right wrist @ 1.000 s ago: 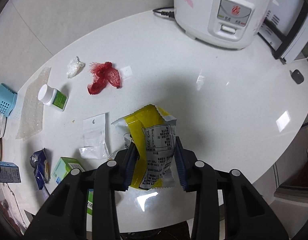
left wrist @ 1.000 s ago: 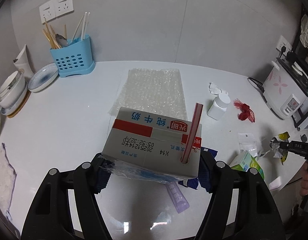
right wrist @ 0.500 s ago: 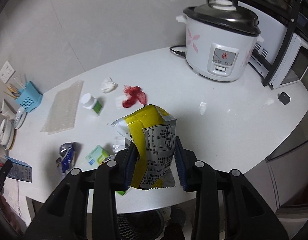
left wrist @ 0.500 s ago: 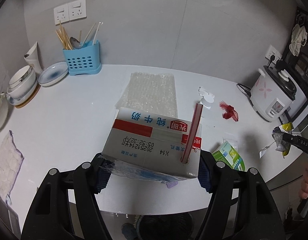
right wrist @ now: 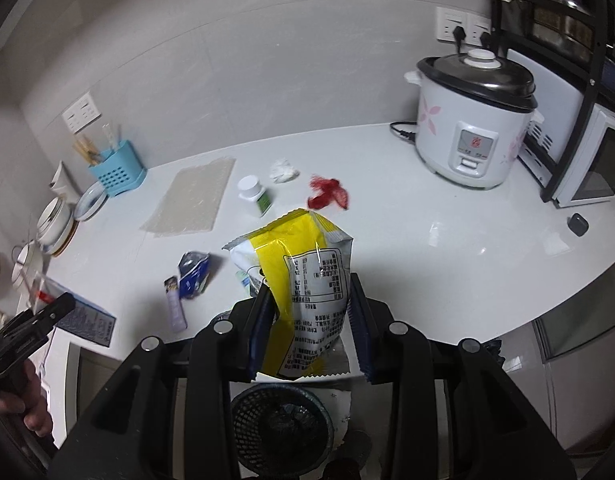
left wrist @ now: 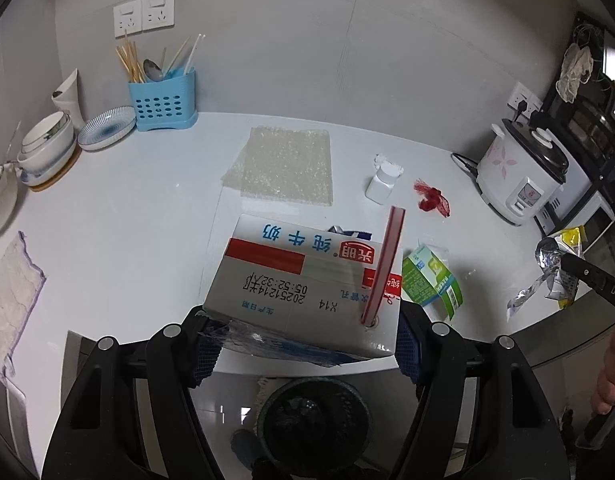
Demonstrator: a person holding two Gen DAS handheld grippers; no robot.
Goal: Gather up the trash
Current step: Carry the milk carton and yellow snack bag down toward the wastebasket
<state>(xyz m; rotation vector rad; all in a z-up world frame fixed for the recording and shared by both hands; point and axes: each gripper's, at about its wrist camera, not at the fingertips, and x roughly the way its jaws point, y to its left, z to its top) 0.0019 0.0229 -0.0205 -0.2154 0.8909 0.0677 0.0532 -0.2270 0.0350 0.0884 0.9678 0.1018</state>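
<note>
While both grippers are loaded, nothing they carry has yet dropped into the bin. The left gripper (left wrist: 303,344) is clamped on a milk carton (left wrist: 307,280) with a red straw (left wrist: 383,264) standing out of it; the carton fills the gap between the jaws, and the dark waste basket (left wrist: 313,420) lies below and just behind them, off the counter edge. The right gripper (right wrist: 309,320) pinches a yellow snack wrapper (right wrist: 303,280), its pads pressed on either side, and the same mesh basket (right wrist: 281,424) sits directly beneath those jaws.

Judging by this, two pieces are on their way — held over the basket, waiting to be let go. Dark matter inside the basket may be a liner or trash already collected; the view is too dim to say.

Plenty is left ahead of the jaws on the white counter (right wrist: 427,208): a bubble-wrap sheet (right wrist: 191,202), a white pill bottle (right wrist: 254,195), a crumpled tissue (right wrist: 283,170), a red mesh scrap (right wrist: 327,198), a blue foil packet (right wrist: 193,274), a lilac sachet (right wrist: 175,308) and a green box (left wrist: 431,280) — all well beyond the fingertips.
</note>
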